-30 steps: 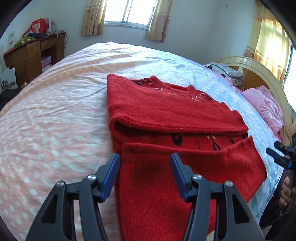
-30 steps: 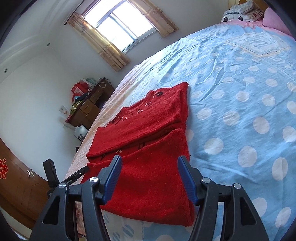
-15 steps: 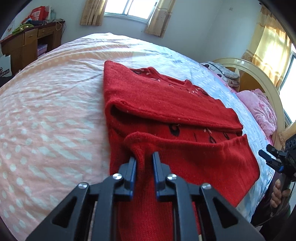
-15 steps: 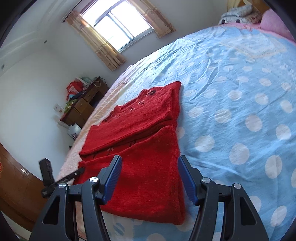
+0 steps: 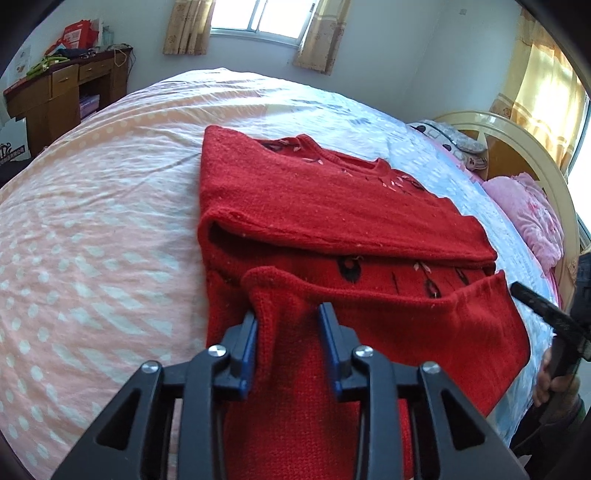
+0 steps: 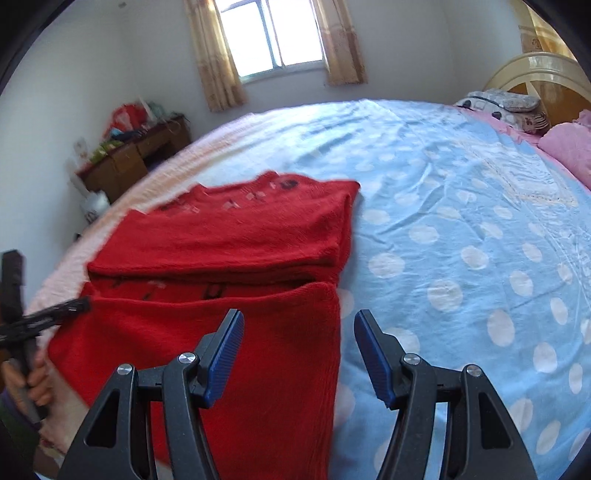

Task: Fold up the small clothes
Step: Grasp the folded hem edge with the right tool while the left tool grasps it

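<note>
Sunlit bdrm – curtained window (image 5: 261,16), wood desk (image 5: 55,92), dotted bed (image 6: 480,240).

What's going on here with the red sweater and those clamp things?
A person is folding a red sweater on a bed with a hand-held tool in each hand. The left tool has just been opening, a bunched fold of the sweater's near edge between its fingers. The right tool is open over the sweater's right edge, gripping nothing. The sleeves are already folded across the body.

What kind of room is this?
Most likely a home bedroom: a large bed with a polka-dot sheet and pillows by the headboard, a cluttered wooden desk, and a curtained window.
</note>
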`<state>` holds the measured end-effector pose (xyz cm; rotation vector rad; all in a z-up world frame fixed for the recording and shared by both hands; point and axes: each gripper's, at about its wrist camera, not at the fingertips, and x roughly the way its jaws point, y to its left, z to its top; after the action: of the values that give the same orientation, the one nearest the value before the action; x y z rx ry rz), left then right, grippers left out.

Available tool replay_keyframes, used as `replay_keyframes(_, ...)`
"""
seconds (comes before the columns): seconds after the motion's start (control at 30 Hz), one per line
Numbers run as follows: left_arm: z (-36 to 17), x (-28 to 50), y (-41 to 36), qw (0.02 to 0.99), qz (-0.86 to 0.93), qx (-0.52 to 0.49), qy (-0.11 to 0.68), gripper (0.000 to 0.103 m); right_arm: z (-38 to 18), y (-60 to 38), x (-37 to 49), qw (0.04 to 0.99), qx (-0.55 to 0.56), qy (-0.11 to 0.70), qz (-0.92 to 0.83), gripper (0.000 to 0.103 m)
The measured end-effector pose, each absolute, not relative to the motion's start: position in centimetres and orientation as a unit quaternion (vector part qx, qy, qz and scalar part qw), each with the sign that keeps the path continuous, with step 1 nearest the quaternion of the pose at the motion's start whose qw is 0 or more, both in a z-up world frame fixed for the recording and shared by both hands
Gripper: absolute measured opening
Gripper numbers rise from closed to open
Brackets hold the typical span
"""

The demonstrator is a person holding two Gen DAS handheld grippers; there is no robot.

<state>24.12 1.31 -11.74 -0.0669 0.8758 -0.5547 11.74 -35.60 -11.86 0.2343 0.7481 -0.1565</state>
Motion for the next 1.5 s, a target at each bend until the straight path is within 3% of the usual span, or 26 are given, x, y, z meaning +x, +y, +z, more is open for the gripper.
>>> replay_keyframes(0.07,-11.8,23.9,1.2,0.872,-0.262,-0.03,0.414,0.031,-12.7,-35.3,12.4,0.918,0.112,0.375,-0.068,0.032)
replay_keyframes(0.1,-11.7,23.8,1.1,0.874,-0.26,-0.025,0.411,0.024,-13.0,-34.9,12.4,0.916,0.102,0.381,-0.07,0.014)
replay_keyframes(0.2,-11.6,23.5,1.2,0.875,-0.26,-0.023,0.408,0.012,-12.5,-33.7,11.7,0.923,0.075,0.371,-0.075,0.009)
replay_keyframes(0.7,-5.9,24.6,2.3,0.894,-0.248,-0.082,0.364,0.009,-3.1,-31.9,10.2,0.961,0.062,0.264,-0.048,0.008)
replay_keyframes(1.13,-3.6,31.6,0.5,0.91,-0.202,-0.073,0.354,0.009,-1.1,-33.7,17.8,0.967,0.024,0.243,-0.07,0.008)
replay_keyframes(1.5,-5.1,41.3,-2.9,0.908,-0.159,-0.086,0.378,0.009,-3.9,-37.9,28.6,0.956,0.046,0.261,-0.126,0.008)
